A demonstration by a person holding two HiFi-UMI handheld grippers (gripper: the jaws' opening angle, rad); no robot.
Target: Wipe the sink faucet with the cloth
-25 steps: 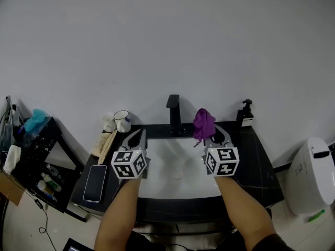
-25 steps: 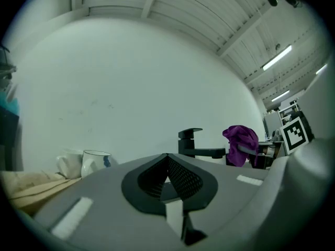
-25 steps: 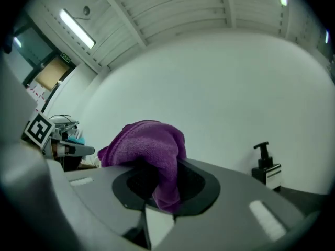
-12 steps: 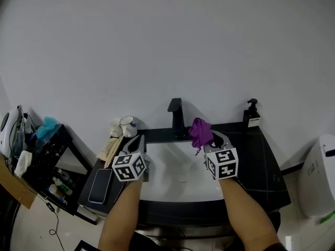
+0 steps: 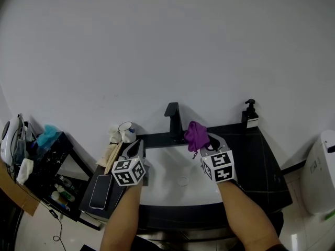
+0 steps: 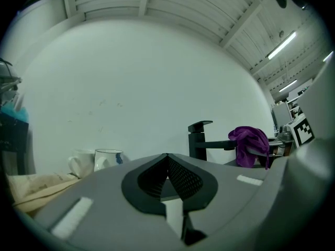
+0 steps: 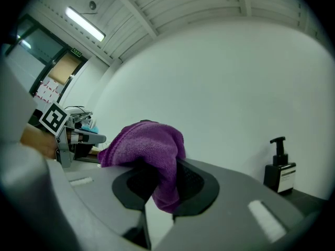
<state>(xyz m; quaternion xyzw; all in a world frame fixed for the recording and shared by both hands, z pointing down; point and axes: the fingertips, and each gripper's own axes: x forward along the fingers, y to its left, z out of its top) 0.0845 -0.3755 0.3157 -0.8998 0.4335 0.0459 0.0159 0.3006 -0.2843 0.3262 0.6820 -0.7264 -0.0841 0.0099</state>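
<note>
A black faucet [image 5: 173,120] stands at the back of the white sink [image 5: 168,177] and also shows in the left gripper view as the faucet [image 6: 200,140]. My right gripper [image 5: 201,138] is shut on a purple cloth [image 5: 196,134], bunched just right of the faucet's spout. The cloth [image 7: 152,153] hangs over the jaw tips in the right gripper view, and the cloth [image 6: 250,145] shows again at the right of the left gripper view. My left gripper [image 5: 135,147] is shut with nothing in it, over the sink's left edge.
A black soap dispenser [image 5: 249,114] stands at the counter's back right. Two white mugs [image 5: 122,132] and a folded beige towel [image 5: 110,153] sit at the left, with a phone [image 5: 99,191] nearer. A dark cluttered shelf [image 5: 44,156] stands at far left, a white bin [image 5: 324,171] at far right.
My right gripper has carried the purple cloth a little left, closer to the faucet. The left gripper has barely shifted. My head view has drifted slightly.
</note>
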